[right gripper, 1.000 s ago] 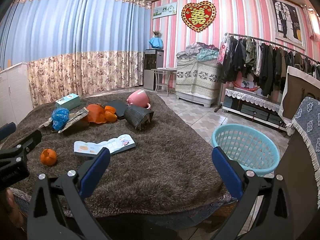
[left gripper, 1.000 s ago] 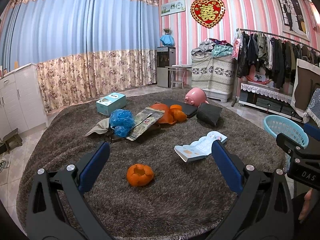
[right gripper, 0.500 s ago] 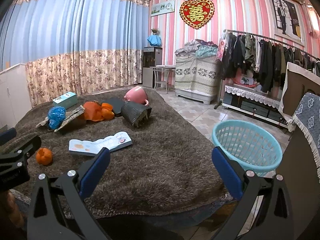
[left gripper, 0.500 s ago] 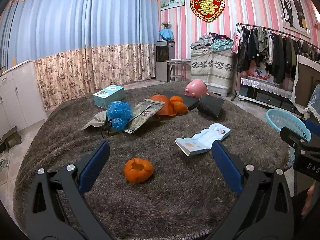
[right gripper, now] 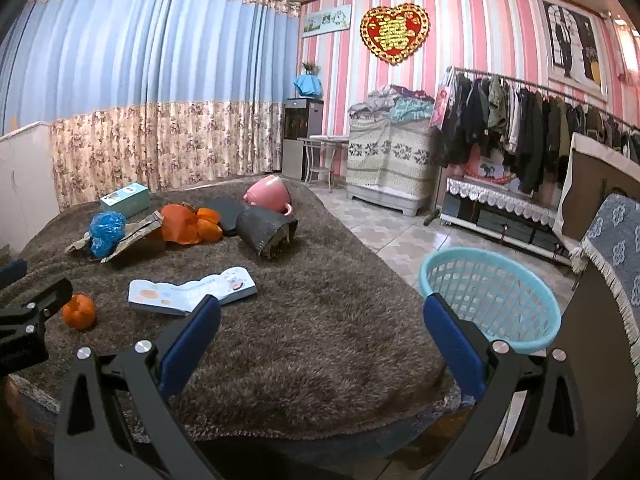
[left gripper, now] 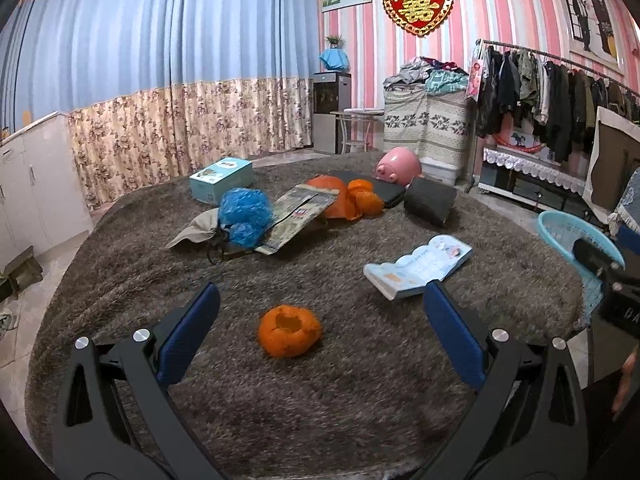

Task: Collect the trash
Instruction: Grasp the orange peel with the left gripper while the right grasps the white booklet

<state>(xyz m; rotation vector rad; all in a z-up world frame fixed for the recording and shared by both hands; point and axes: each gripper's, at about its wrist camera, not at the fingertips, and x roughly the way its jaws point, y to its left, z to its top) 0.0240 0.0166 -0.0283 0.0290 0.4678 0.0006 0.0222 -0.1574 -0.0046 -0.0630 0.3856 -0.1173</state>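
Note:
An orange peel [left gripper: 289, 331] lies on the brown shaggy rug [left gripper: 360, 392], between and just beyond the fingertips of my open, empty left gripper [left gripper: 320, 304]; it also shows in the right wrist view [right gripper: 79, 311]. Farther back lie a crumpled blue plastic bag [left gripper: 243, 216], flat cardboard packaging [left gripper: 298, 214], more orange peels [left gripper: 352, 196] and a dark grey bag [left gripper: 430, 200]. A light blue laundry basket [right gripper: 490, 300] stands on the floor right of the rug. My right gripper [right gripper: 320, 308] is open and empty over the rug's near edge, left of the basket.
An open booklet [left gripper: 418, 266], a teal box [left gripper: 222, 178] and a pink piggy bank [left gripper: 398, 164] also lie on the rug. White cabinets [left gripper: 32, 184] stand at left. A clothes rack [right gripper: 532, 132] and a covered chest [right gripper: 390, 160] line the right wall.
My left gripper has moved forward and lower toward the orange peel, which now looks nearer. The right gripper has shifted slightly, with the basket a bit closer.

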